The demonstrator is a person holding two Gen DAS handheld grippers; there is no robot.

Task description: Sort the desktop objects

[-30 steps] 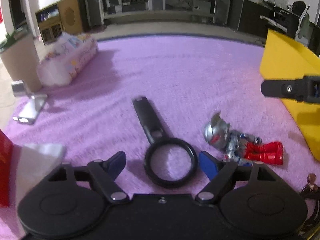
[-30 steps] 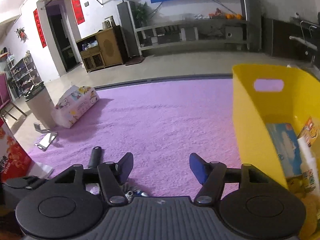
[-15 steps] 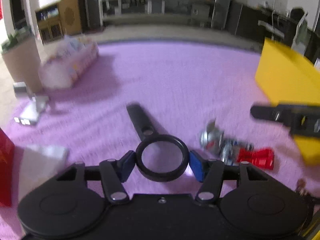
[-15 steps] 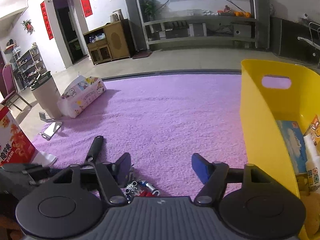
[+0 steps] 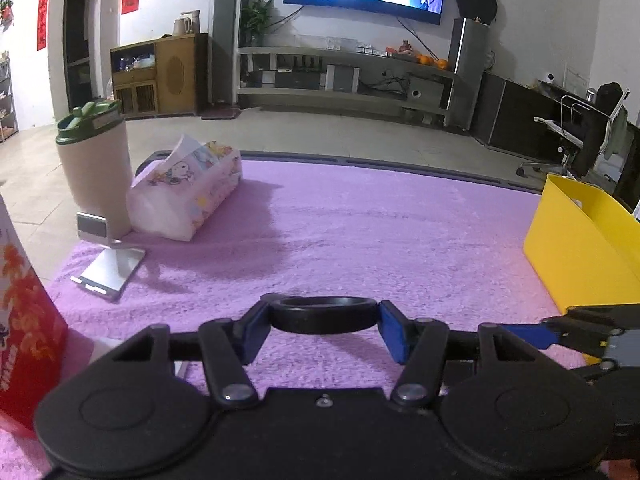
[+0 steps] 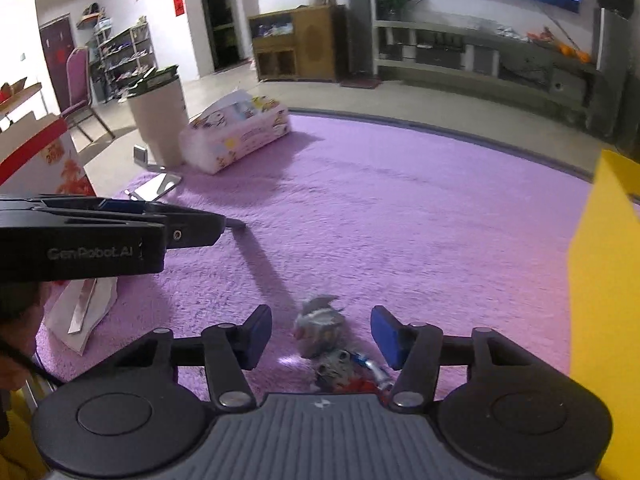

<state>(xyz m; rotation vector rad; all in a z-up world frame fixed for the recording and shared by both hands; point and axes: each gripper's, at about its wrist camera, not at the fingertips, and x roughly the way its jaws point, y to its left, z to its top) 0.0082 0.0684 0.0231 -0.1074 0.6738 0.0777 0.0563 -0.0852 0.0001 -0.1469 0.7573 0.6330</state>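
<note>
My left gripper (image 5: 325, 322) is shut on the black ring of a magnifying glass (image 5: 320, 305) and holds it flat above the purple mat (image 5: 360, 232). In the right wrist view the left gripper (image 6: 196, 226) comes in from the left, with the magnifier's handle tip (image 6: 237, 224) sticking out of it. My right gripper (image 6: 322, 334) hangs low over a silver and red toy figure (image 6: 318, 326) lying on the mat. Its jaws are closing on either side of the figure, and the pads are still apart from it. A yellow bin (image 5: 580, 248) stands at the right.
At the mat's far left stand a cartoon-print tissue pack (image 5: 188, 192), a beige tumbler with a green lid (image 5: 94, 164) and a metal phone stand (image 5: 108, 268). A red carton (image 5: 24, 320) and a white packet (image 6: 84, 312) lie near the left edge.
My left gripper closed on the magnifier's ring and lifted it off the mat. My right gripper swung left, away from the yellow bin, and came down over the toy figure.
</note>
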